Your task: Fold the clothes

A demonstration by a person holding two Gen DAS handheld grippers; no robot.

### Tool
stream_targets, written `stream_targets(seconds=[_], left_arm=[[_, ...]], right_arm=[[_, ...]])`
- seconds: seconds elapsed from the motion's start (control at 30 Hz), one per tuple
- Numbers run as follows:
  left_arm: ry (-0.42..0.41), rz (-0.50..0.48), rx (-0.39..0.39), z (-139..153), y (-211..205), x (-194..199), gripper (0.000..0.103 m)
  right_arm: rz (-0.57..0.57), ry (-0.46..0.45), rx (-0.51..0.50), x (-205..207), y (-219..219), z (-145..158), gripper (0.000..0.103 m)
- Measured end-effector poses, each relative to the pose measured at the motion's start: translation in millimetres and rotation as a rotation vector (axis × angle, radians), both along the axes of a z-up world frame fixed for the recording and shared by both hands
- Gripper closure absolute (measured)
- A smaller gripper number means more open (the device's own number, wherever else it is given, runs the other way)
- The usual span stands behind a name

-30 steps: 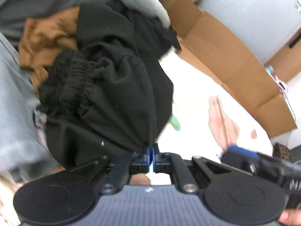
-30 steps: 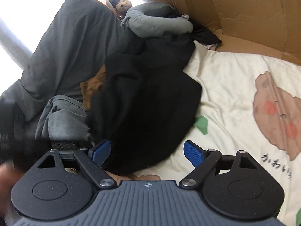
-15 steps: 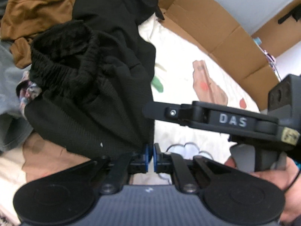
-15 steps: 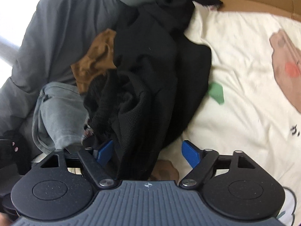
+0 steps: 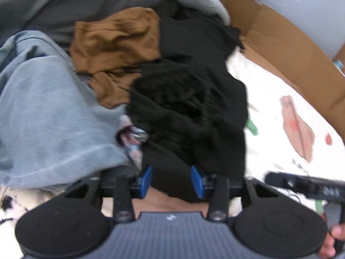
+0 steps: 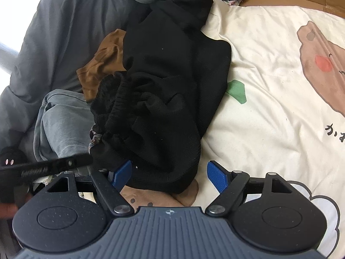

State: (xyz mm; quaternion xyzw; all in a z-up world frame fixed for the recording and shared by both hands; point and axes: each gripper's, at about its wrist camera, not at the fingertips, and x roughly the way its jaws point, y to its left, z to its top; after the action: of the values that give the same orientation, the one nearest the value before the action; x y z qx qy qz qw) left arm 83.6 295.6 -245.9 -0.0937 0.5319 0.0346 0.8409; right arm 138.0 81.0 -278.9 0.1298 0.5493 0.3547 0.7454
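A crumpled black garment (image 5: 189, 108) lies on the cream printed sheet (image 5: 269, 118), its ribbed waistband bunched on top. My left gripper (image 5: 172, 179) hovers over its near edge. The jaws are opening, black cloth lies between the blue pads, and they do not press on it. In the right wrist view the same black garment (image 6: 163, 90) spreads out ahead. My right gripper (image 6: 169, 177) stands open over its near hem, with cloth between the wide pads but not gripped. The left gripper's dark finger (image 6: 43, 168) reaches in from the left.
A brown garment (image 5: 114, 49) and a grey-blue one (image 5: 43, 112) lie left of the black one, against a dark grey duvet (image 6: 54, 32). Cardboard (image 5: 280, 43) lines the far side. The cream sheet (image 6: 269, 108) with a bear print stretches to the right.
My left gripper was shut on the black garment and has let go, its jaws now parted. The garment has sunk onto the bed. My right gripper has come down closer to its hem.
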Motion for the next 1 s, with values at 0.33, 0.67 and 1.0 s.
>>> stream_targets(seconds=[0.33, 0.67, 1.0], left_arm=[[-0.007, -0.012, 0.093, -21, -2, 9, 0.05], [-0.044, -0.047, 0.061, -33, 4, 5, 0.099], [-0.069, -0.118, -0.042, -18, -16, -13, 0.1]], right_arm=[[0.014, -0.013, 0.0, -9, 1, 4, 0.023], [0.026, -0.015, 0.015, -12, 5, 6, 0.025], [0.083, 0.03, 0.113, -16, 38, 18, 0.033]])
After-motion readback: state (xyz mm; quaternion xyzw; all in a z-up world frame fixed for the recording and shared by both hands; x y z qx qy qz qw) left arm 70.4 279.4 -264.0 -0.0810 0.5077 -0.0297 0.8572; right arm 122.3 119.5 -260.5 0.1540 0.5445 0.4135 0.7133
